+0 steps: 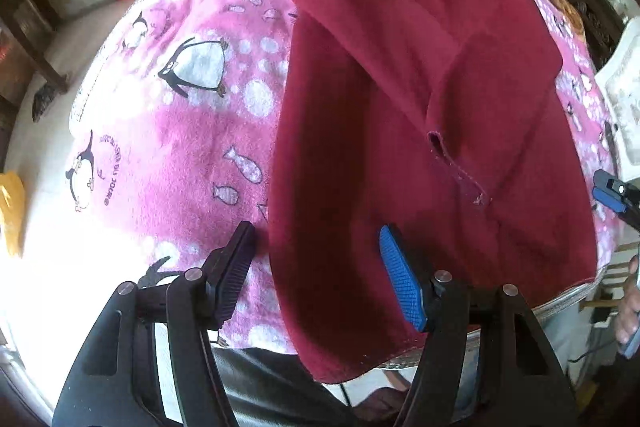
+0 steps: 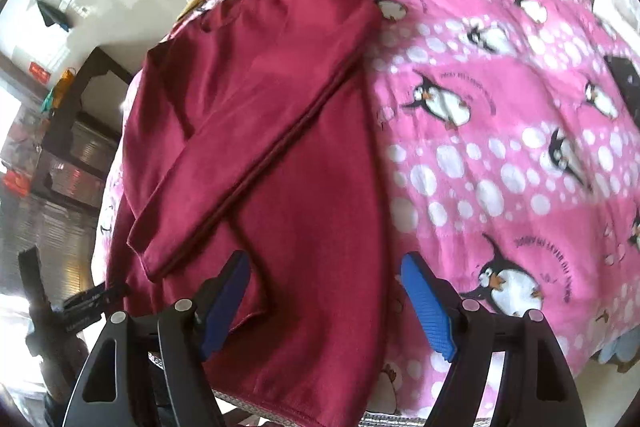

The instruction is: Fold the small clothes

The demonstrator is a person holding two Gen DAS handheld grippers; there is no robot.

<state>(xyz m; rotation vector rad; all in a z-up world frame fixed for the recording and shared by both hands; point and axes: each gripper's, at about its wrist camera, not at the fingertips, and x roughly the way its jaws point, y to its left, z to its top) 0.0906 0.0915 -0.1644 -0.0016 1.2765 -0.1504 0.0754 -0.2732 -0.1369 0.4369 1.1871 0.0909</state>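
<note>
garment (image 2: 280,131) on blanket (image 2: 500,131) — sleeve (image 2: 248,131) folded across

Your left gripper (image 1: 316,267) points steeply down, jaws apart, nothing pinched between the pads; one finger is dark, the other has a blue ribbed pad (image 1: 402,279). Your right gripper (image 2: 324,301) is also angled down with its jaws wide and its blue pads (image 2: 430,307) clear. Your right gripper's tip (image 1: 612,193) shows at the left camera's edge, with your hand (image 1: 630,307) below it.
</note>
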